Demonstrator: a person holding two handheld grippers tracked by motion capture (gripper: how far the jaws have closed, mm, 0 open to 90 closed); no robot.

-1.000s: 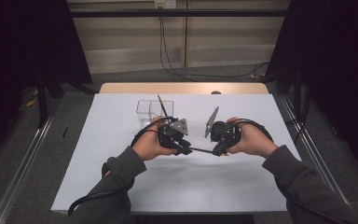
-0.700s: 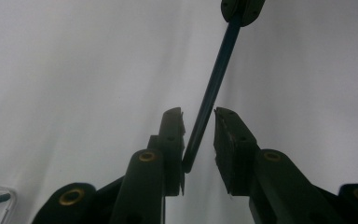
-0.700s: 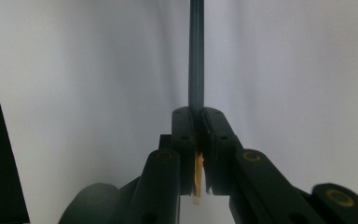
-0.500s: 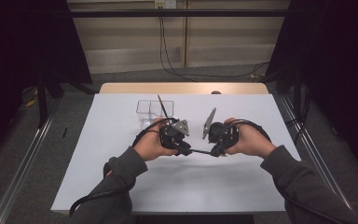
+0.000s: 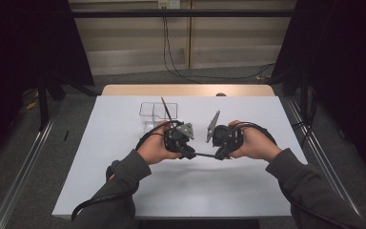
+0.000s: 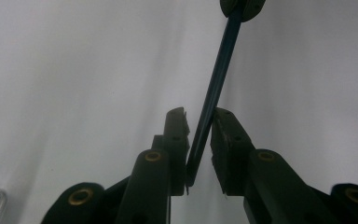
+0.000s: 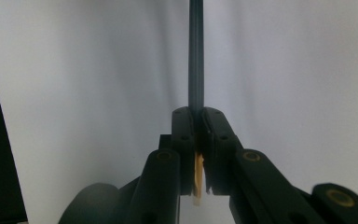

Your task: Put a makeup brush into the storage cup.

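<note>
A thin dark pencil (image 5: 205, 155) spans level between my two grippers, just above the white table (image 5: 124, 143). My right gripper (image 7: 196, 112) is shut on one end of it, and a pale wooden tip (image 7: 197, 184) shows between the pads. In the left gripper view the pencil (image 6: 214, 79) slants between the jaws of my left gripper (image 6: 200, 114). These jaws have just been closing around it, and a thin gap still shows beside the shaft. In the high view the left gripper (image 5: 192, 154) and the right gripper (image 5: 218, 155) face each other.
A clear plastic box (image 5: 151, 114) stands on the table just beyond my left hand, with another dark pencil (image 5: 166, 109) leaning up out of it. A wooden strip (image 5: 186, 90) edges the table's far side.
</note>
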